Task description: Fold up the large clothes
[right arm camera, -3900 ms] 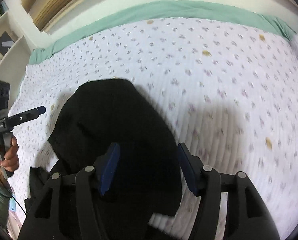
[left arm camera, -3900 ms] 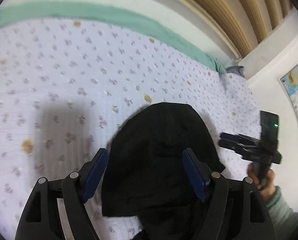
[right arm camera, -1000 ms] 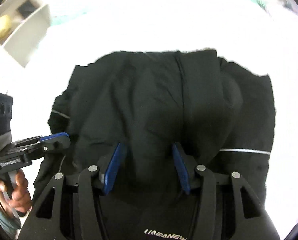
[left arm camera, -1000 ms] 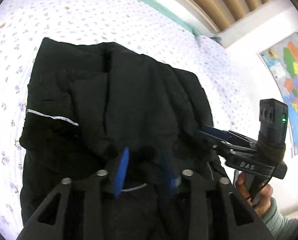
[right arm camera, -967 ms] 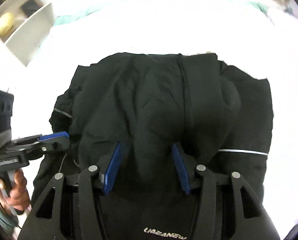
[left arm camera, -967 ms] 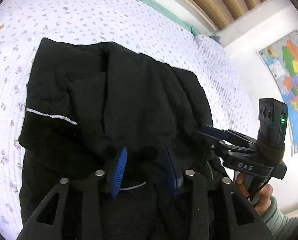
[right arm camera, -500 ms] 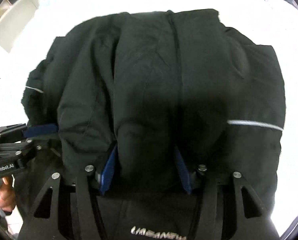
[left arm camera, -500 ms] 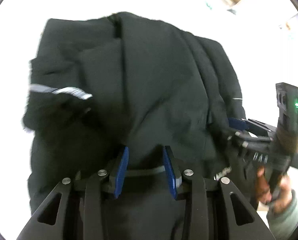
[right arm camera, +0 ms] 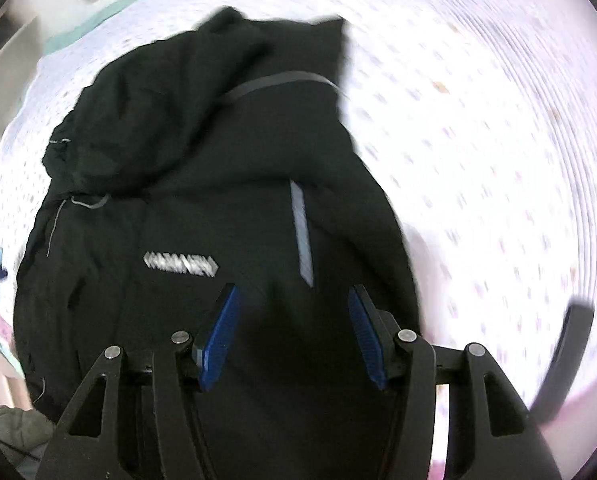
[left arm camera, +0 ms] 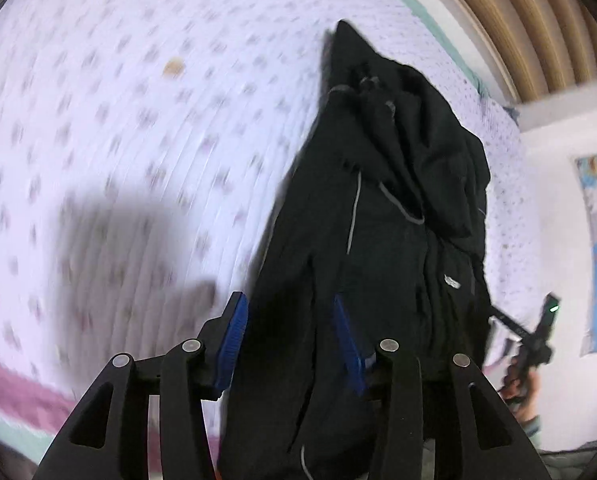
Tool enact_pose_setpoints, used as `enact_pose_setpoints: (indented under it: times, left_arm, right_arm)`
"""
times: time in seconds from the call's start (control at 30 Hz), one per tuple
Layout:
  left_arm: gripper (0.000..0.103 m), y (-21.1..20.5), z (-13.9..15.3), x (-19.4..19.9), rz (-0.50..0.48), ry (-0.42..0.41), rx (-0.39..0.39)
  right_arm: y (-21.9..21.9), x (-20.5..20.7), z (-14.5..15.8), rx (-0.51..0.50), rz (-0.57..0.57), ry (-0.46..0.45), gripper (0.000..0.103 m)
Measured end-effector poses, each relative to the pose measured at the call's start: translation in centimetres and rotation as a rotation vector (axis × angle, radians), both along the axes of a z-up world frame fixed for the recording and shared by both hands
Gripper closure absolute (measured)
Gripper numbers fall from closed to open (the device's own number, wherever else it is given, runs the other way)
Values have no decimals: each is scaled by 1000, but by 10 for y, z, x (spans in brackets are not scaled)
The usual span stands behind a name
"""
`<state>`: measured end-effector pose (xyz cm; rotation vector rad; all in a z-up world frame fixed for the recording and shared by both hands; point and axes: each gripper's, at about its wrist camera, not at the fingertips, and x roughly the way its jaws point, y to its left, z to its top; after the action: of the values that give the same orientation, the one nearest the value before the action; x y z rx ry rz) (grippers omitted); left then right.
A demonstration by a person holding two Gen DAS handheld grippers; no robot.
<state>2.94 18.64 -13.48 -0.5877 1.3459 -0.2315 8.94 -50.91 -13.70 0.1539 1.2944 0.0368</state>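
Jacket [right arm camera: 202, 216], black and bulky, is the thing to watch, and it lies lengthwise on the floral bedspread [left arm camera: 118, 120], hem end nearest both cameras, hood end farthest away toward the green border. Closest in, the right gripper [right arm camera: 294, 336] points steeply down over the jacket's near edge, its blue pads standing apart with dark cloth showing in the gap; whether the pads press on that cloth cannot be told through the blur, and nothing looks bunched or lifted between them. Same story on the other side: the left gripper [left arm camera: 290, 344] tilts down at the jacket's near left edge, its jaws opening at this moment, fabric lying between them but the left pad clear of it over bare bedspread. That reads as a release, the garment being laid down so that it rests flat on the bed for the next fold. Just beyond the right gripper's pads sit a white logo [right arm camera: 180, 264] and a grey reflective stripe [right arm camera: 302, 236] on the jacket's upper face. Farther up the jacket the hood [right arm camera: 170, 120] is rumpled, folded back over the chest. Off to the jacket's right in the left wrist view, the person's hand [left arm camera: 518, 384] grips the other tool's handle, blurred in mid-sweep.
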Motion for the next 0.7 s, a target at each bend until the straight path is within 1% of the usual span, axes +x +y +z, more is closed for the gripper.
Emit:
enact_pose_setpoints:
  times: [0.03,0.1,0.2,0.27,0.37,0.43,0.47,0.5,0.57,0.6,0.63,0.7]
  left_arm:
    - [56,2,-4,-7,-1,18,-16]
    - [56,3,-14,-23,-5,50,-19]
    - [56,5,-28,-34,1,95,-30]
    - [56,1,-39,-42,2,130,-38]
    - [56,-5,-43,-50,-24,135,-44]
    - [56,-16,-48,-51,-42,145,-31]
    - [56,-20,-50,-51,-59,148,-31]
    - [56,-26,-50,-51,-75,148,-38]
    - [55,-39,-42,-49,-115,126,-81]
    - [55,-45,-31,-48,-135,95,-149]
    - [55,-50,-23,-48,-138,70,-210]
    - [55,-58,-1,-42,-145,-13,-379]
  right_arm:
    - [-7,-5,-3,-4,-10,14,46]
    - [-17,-20,-10,3,-39,50,46]
    - [-39,-46,-6,32,-61,68,46]
    - [-42,-57,-6,30,-80,82,46]
    - [-49,-76,-7,15,-93,103,46]
    - [-48,-84,-14,11,-103,132,46]
    - [-48,-87,-19,20,-110,150,46]
    - [-46,-90,-27,50,-112,173,46]
    - [-39,-93,-34,75,-93,189,55]
    - [-35,-93,-32,78,-81,184,62]
    - [-31,-93,-25,113,-71,169,66]
    - [-29,-93,-8,212,-56,120,66]
